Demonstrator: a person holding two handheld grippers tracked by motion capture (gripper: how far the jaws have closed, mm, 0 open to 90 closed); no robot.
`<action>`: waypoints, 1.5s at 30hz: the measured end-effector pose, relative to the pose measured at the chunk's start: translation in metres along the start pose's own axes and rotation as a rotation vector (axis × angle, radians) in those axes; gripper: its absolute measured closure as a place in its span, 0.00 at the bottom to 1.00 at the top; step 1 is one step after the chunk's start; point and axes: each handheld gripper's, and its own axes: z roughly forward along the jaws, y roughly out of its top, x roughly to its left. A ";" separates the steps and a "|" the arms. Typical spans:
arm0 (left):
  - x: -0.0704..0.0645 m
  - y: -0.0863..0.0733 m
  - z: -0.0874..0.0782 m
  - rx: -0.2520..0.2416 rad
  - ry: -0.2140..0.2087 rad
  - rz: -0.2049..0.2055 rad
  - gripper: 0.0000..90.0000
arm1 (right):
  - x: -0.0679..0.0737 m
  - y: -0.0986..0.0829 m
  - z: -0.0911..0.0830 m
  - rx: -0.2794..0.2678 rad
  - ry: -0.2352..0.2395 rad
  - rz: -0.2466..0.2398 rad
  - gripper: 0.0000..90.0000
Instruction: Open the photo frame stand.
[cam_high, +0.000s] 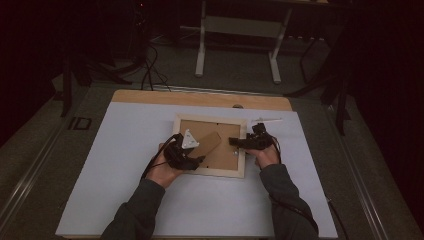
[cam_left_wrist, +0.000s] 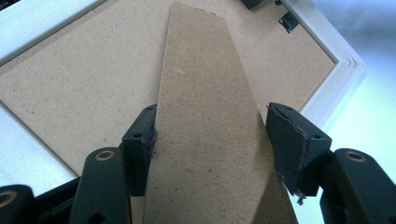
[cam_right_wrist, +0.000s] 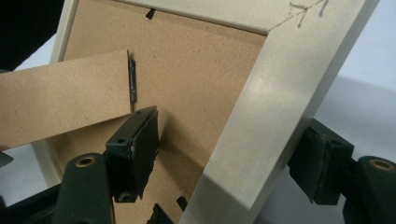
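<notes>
**Inspector:** Jaws first. How are they standing?

**Assistant:** Both pairs are standing apart. The left gripper (cam_left_wrist: 210, 135) is straddling the fold-out stand (cam_left_wrist: 210, 116); one pad is sitting at the strip's edge, the other is just off it, so I am judging this a loose bracket, not a clamp. The right gripper (cam_right_wrist: 233, 158) is straddling the frame's pale side rail (cam_right_wrist: 261, 116), one pad over the backing, one outside, neither clearly pressing.

**Inspector:** Largest item down, please.

**Assistant:** The white table sheet (cam_high: 125, 150) is carrying the picture frame (cam_high: 210, 172), lying back-up near centre. Its brown backing board (cam_high: 227, 150) is facing the camera. The stand is running across it from 8 o'clock towards 2 o'clock, hinged at the far end (cam_right_wrist: 132, 80). Small black retaining tabs (cam_left_wrist: 288, 21) are sitting along the rail.

**Inspector:** Step in hand?

**Assistant:** Working the stand while steadying the frame, in my judgement. Next, the left pads need closing on the strip's free end while the right is closing on the rail.

**Inspector:** Hands?

**Assistant:** Left hand (cam_high: 162, 172) is coming in from 7 o'clock, right hand (cam_high: 267, 155) from 5 o'clock, both low over the frame.
</notes>
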 end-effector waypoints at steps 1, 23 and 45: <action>-0.001 0.000 0.000 -0.005 0.001 0.002 0.46 | -0.001 0.000 0.000 -0.001 0.005 0.001 0.33; 0.001 0.002 -0.008 -0.039 0.035 0.065 0.46 | -0.010 0.004 -0.018 -0.094 0.138 0.067 0.56; 0.014 0.001 -0.009 -0.059 -0.006 -0.019 0.47 | 0.006 0.017 -0.037 -0.201 0.129 -0.044 0.62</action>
